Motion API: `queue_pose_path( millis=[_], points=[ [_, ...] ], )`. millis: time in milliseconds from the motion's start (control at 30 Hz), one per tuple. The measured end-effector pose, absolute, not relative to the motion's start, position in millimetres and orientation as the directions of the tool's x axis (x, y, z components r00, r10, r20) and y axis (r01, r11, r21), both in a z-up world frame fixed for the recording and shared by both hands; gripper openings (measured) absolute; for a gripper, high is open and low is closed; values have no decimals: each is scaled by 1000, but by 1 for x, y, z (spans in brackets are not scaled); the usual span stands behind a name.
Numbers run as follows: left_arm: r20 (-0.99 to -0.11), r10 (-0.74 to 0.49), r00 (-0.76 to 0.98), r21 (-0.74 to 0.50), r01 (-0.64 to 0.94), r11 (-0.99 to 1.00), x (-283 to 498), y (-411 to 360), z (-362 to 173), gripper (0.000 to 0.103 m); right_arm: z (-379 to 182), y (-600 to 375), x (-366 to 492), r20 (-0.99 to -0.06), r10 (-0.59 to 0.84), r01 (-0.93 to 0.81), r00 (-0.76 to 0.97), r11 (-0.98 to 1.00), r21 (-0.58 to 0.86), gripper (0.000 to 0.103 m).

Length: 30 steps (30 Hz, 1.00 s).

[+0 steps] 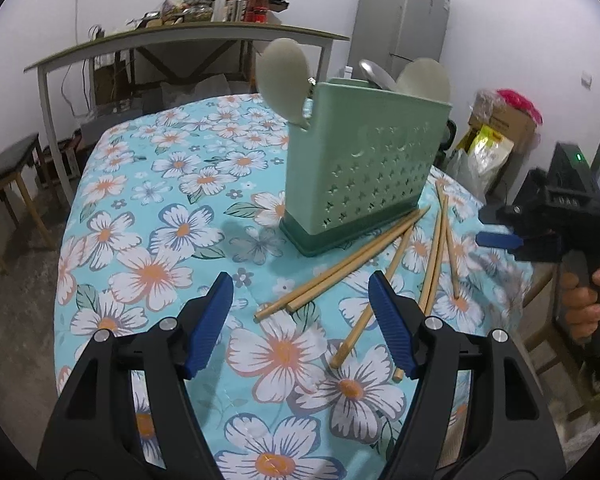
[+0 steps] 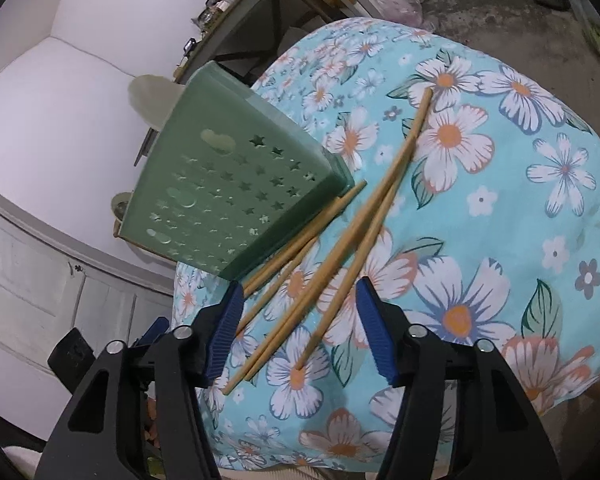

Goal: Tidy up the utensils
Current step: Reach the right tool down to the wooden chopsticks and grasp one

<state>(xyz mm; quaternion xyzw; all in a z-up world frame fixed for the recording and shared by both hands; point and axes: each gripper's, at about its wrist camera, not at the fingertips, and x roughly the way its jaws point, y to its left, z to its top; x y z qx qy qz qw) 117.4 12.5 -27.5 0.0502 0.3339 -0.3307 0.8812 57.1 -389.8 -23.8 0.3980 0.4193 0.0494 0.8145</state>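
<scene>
My left jaws: the left gripper (image 1: 300, 320) stands apart with nothing clamped, its blue pads (image 1: 212, 322) hanging over the floral tablecloth (image 1: 148, 208)
My right jaws: the right gripper (image 2: 300, 330) is also parted and clamps nothing; the pads do not press on the sticks lying between them
Chopsticks: the loose wooden chopsticks (image 1: 340, 270) lie scattered on the cloth just ahead of my left jaws, a pair crossing the gap and others slipping behind my right-hand pad; in the right wrist view several ends reach in between my right jaws
Holder: the green utensil holder (image 1: 364, 160) stands upright beyond my left jaws, behind the chopsticks, one stick tip touching its base; from my right jaws it sits ahead and to the left
In the holder: pale spoons (image 1: 282, 80) and a metal spoon (image 1: 374, 74) stick up out of its top
My right hand: seen from the left wrist, my hand (image 1: 584, 304) grips the right tool's handle off to the right of my left jaws
Background: a long table (image 1: 180, 40) and a grey fridge (image 1: 404, 12) far beyond the holder
</scene>
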Motion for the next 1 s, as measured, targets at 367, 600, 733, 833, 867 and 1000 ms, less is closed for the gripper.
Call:
queue_pose_path(
  millis=[367,600,733,833,867,1000],
  points=[
    [-626,-585,515,-121,677,726,108,-8,-28,58,-48,-402,63,-648,422,303,634,635,710,34],
    [-634,-609,477,-133,708,694,101,-20,-29,49,-62,-397,73,-666,424,326,614,633,702,20],
    [-639,-615,462,-145,713,686,98,-24,-31,48,-69,-398,77,-671,417,339,613,628,700,12],
    [-641,-618,455,-148,717,682,96,-27,-31,48,-72,-400,76,-662,418,344,623,613,711,10],
    [-641,-619,455,-148,717,681,96,-28,-31,48,-72,-399,75,-663,414,344,624,616,709,10],
    [-639,-624,450,-152,722,675,94,-30,-30,48,-70,-406,64,-663,395,354,636,615,705,8]
  ],
)
